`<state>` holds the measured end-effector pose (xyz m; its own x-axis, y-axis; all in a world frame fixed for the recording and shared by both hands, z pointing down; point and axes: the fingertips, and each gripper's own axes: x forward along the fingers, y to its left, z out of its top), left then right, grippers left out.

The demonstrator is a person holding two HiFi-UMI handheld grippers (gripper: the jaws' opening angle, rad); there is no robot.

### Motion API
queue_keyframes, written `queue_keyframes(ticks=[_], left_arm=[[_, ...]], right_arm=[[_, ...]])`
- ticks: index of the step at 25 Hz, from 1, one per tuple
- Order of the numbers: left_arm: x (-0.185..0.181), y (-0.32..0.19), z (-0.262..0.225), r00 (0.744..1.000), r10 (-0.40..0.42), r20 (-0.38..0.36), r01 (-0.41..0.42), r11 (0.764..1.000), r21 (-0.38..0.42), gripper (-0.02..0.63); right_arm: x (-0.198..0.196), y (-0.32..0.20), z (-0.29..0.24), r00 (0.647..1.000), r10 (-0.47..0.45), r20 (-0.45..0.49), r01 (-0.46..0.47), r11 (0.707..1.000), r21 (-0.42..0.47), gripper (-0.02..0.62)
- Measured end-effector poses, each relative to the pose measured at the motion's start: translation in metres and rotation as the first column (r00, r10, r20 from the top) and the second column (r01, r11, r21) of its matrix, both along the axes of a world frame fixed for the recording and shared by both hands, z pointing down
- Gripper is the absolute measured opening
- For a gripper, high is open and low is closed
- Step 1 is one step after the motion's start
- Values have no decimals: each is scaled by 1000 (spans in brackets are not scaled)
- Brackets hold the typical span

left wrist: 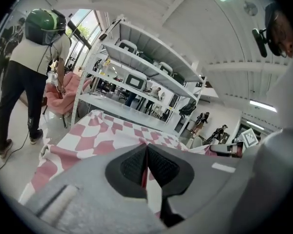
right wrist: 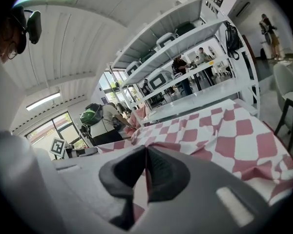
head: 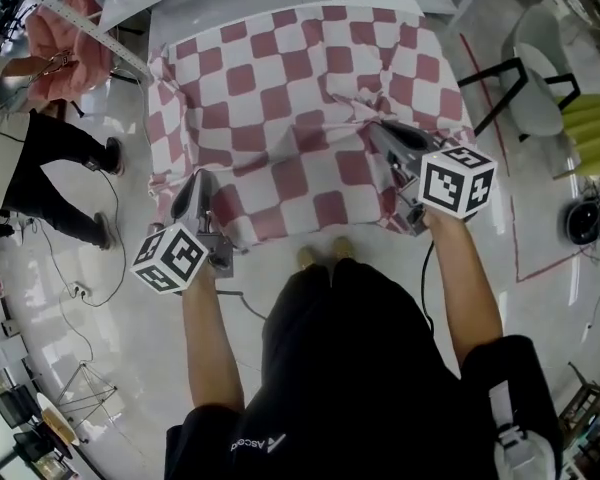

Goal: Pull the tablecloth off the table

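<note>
A red-and-white checked tablecloth [head: 280,78] covers most of the table [head: 240,3] and bunches into folds along the near edge. My left gripper [head: 201,178] is shut on the cloth's near left part, and a strip of the fabric is pinched between its black pads [left wrist: 129,167]. My right gripper [head: 373,128] is shut on a raised ridge of cloth at the near right. In the left gripper view the tablecloth [left wrist: 102,130] stretches away ahead of the left gripper [left wrist: 146,147]. In the right gripper view the tablecloth [right wrist: 224,130] lies beyond the right gripper [right wrist: 146,152], with fabric clamped in it.
A person in black trousers [head: 50,178] stands left of the table beside a pink cloth [head: 65,38]. A grey chair [head: 535,78] stands at the right. White shelving [left wrist: 136,72] runs behind the table. Cables lie on the floor at the left.
</note>
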<state>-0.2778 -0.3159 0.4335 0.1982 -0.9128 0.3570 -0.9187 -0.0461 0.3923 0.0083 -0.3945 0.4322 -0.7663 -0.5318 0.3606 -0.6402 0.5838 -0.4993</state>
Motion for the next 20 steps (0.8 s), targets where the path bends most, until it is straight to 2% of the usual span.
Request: queue_keyframes(ticks=[5, 11, 14, 20], left_arm=[[-7, 27, -57, 998, 21, -55, -12, 988, 156, 8], [-23, 82, -121, 998, 48, -51, -30, 952, 305, 8], [-16, 94, -152, 997, 71, -43, -50, 927, 371, 8], [10, 115, -210, 997, 78, 22, -79, 885, 459, 8]], right_arm=[[-27, 25, -62, 996, -14, 82, 5, 993, 114, 6], [-56, 75, -122, 989, -19, 145, -17, 969, 245, 6], [-54, 85, -146, 983, -27, 182, -26, 959, 283, 6], [-36, 108, -203, 970, -75, 230, -16, 929, 370, 6]])
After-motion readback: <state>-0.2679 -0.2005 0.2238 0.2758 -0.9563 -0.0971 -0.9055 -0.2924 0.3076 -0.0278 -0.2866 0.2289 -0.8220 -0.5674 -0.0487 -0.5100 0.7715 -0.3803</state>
